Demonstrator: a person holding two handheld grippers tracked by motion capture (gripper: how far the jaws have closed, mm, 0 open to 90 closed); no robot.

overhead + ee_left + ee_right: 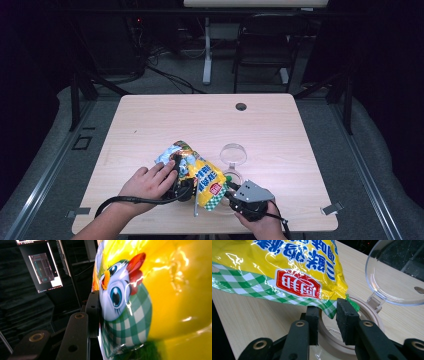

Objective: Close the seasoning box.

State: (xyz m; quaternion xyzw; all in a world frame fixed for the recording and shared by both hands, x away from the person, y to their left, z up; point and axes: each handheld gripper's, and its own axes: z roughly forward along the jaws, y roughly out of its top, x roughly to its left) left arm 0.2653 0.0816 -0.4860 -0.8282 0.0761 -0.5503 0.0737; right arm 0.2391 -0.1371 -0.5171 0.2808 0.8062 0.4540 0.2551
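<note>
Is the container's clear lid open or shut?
Open: the clear lid stands tipped back on its hinge, leaving the container's beige rim uncovered beneath the snack bag.

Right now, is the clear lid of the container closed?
No, in the right gripper view the clear lid stands swung up on its hinge, away from the beige rim of the container.

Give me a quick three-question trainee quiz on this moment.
1. True or false: the clear lid is closed.
2. Which claw grips the yellow bag? A) left claw B) right claw
3. What colours make up the check pattern along the bag's edge?
Key: 1 false; 2 A; 3 green and white.
</note>
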